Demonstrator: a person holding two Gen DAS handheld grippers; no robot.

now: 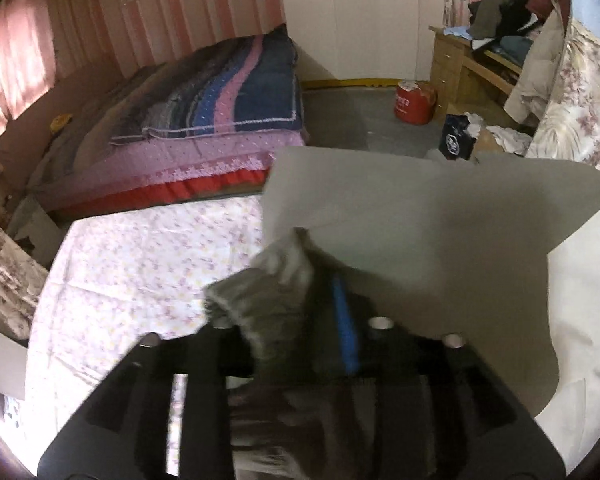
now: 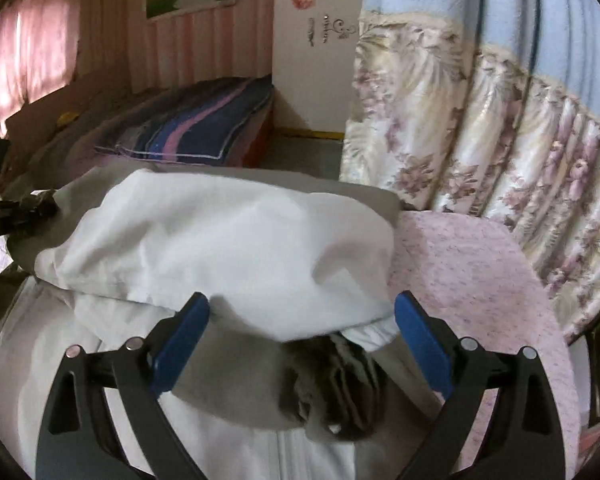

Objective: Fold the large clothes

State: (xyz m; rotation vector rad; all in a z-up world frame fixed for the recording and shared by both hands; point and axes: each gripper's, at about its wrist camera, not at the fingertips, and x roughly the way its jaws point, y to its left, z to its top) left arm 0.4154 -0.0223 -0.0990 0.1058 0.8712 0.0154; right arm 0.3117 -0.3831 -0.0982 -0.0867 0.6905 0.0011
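The left gripper is closed on the ribbed grey cuff of a large jacket, which lies on the bed sheet. In the left wrist view a broad grey panel of the jacket lifts up from the pinched cuff and fills the space to the right of it, with the white lining showing along the far right edge. Only one blue pad shows beside the cuff; the other is hidden by the cloth.

The right gripper stands wide open, its two blue pads well apart on either side of a folded bulge of the jacket. The pads hold nothing; the white lining lies between them, and a dark grey cuff lies just behind their tips, near the bottom of the picture.

The right wrist view shows the jacket turned over, white side up, with a grey edge along its far side. It also shows a floral curtain hanging to the right of the jacket, which in the left view appears only at the far right edge.

The left wrist view alone shows, beyond the jacket, a red container on the floor, a dark bag near it, and a wooden desk piled with clothes. Both views show stacked folded quilts lying beyond the jacket, near the pink striped wall.
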